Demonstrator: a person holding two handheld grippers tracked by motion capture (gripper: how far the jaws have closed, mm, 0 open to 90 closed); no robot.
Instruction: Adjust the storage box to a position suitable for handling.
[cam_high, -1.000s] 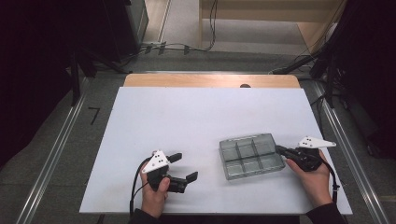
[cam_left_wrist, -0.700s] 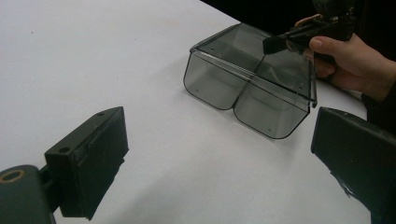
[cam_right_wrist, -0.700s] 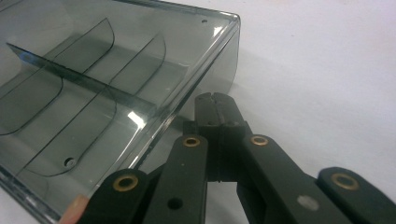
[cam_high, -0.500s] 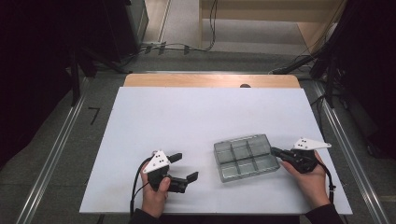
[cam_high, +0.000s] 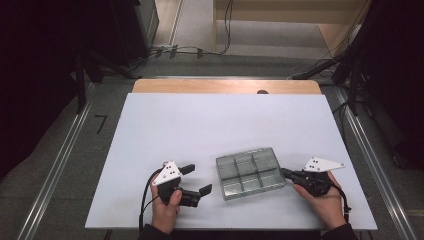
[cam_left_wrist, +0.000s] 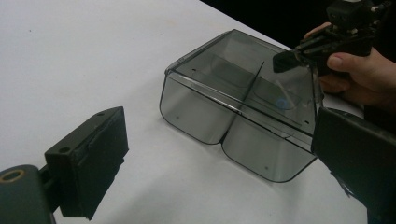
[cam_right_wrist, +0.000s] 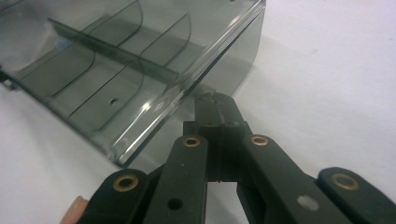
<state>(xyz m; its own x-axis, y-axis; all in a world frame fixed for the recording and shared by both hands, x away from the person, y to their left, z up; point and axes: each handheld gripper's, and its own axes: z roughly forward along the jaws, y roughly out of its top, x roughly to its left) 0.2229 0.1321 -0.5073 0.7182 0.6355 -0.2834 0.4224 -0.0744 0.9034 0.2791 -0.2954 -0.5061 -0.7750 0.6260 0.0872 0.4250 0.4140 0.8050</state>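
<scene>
Compartment tray (cam_high: 250, 173) sits on the table (cam_high: 200, 125), near my edge, right of centre. My left gripper (cam_high: 195, 181) lies on the table just left of the tray, apart from it, jaws spread toward it. My right gripper (cam_high: 285, 173) is at the tray's right end, closed jaw tips against its wall. Table's far half lies behind the tray.

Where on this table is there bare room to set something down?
The far half of the white table, beyond the clear divided tray, is bare, as is the left edge. It is crowded near the front: left gripper, tray and right gripper sit close together.
</scene>
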